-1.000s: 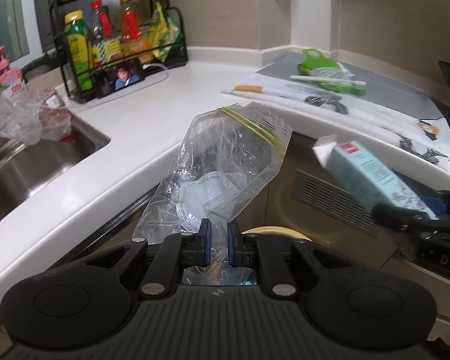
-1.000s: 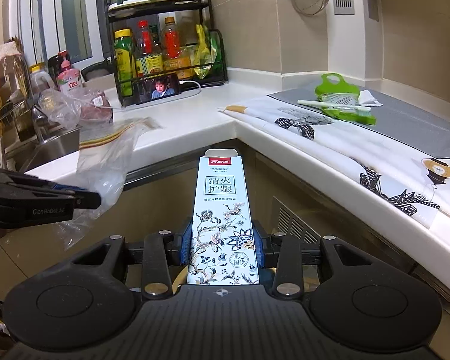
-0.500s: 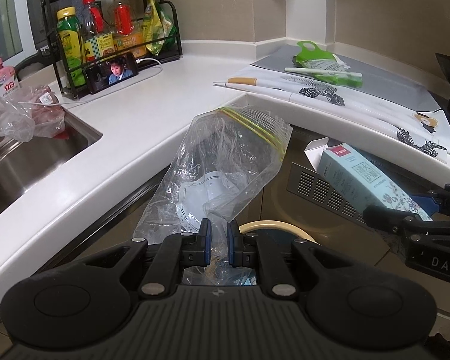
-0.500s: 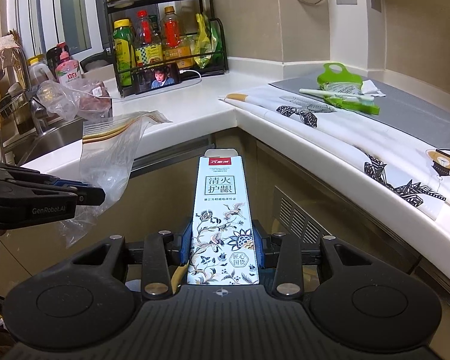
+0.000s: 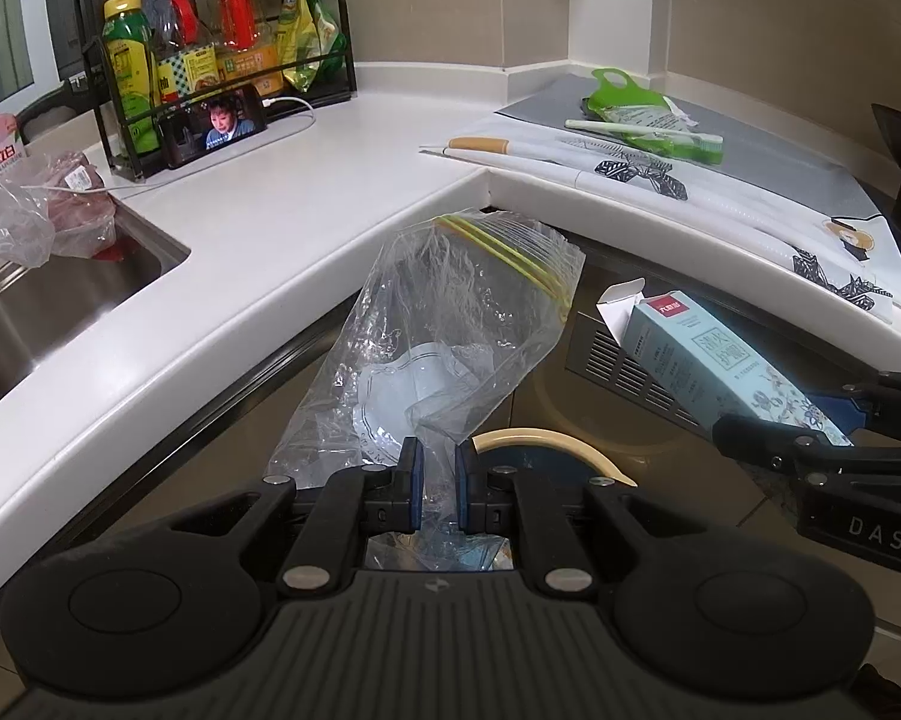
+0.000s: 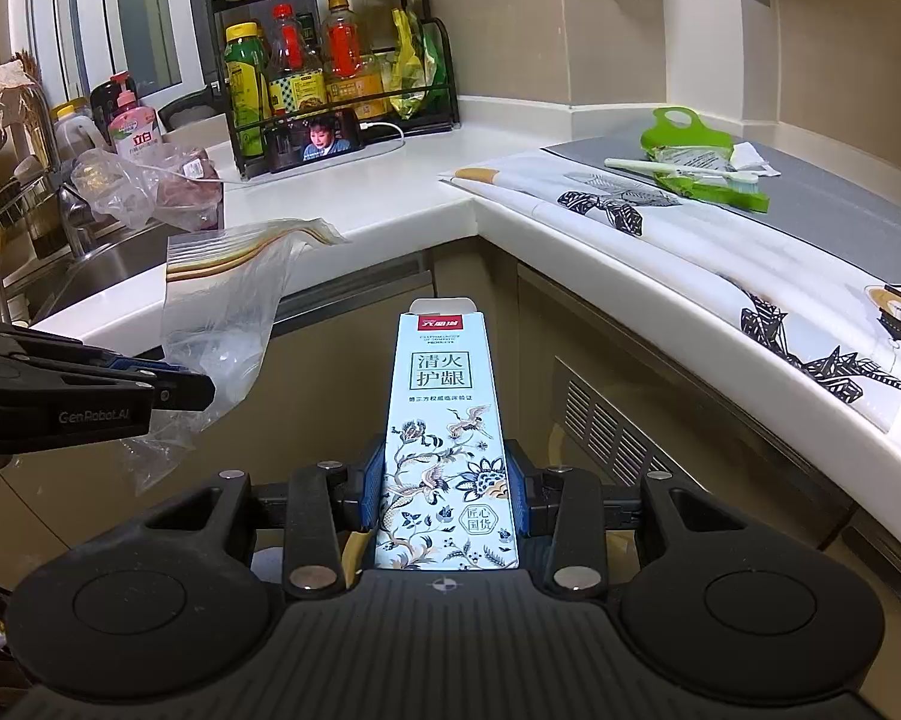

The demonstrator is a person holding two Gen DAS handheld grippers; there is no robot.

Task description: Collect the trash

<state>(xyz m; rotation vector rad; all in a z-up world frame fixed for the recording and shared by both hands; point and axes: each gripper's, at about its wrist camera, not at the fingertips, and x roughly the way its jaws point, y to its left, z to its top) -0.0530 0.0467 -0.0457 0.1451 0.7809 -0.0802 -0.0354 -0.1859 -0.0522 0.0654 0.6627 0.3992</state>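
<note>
My left gripper (image 5: pixel 437 489) is shut on a clear zip bag (image 5: pixel 450 336) with a yellow seal strip; the bag stands up in front of the counter edge, something pale inside it. From the right wrist view the same zip bag (image 6: pixel 228 324) hangs from the left gripper (image 6: pixel 180 387) at the left. My right gripper (image 6: pixel 447 495) is shut on a pale blue toothpaste carton (image 6: pixel 447 438) with floral print and an open top flap. In the left wrist view that carton (image 5: pixel 714 366) juts in from the right, beside the bag. A bin rim (image 5: pixel 546 444) shows below the bag.
A white L-shaped counter (image 5: pixel 306 222) wraps the corner, with a sink (image 5: pixel 42 312) at left holding a plastic bag of meat (image 5: pixel 60 210). A bottle rack (image 5: pixel 210 60) and phone (image 5: pixel 216 123) stand at the back. A green holder and toothbrush (image 5: pixel 648 132) lie on the printed cloth (image 5: pixel 750 222).
Both views have tipped down a little, so the counter sits higher in frame. The bag and the carton stay held as before, and the carton looks slightly nearer the bag.
</note>
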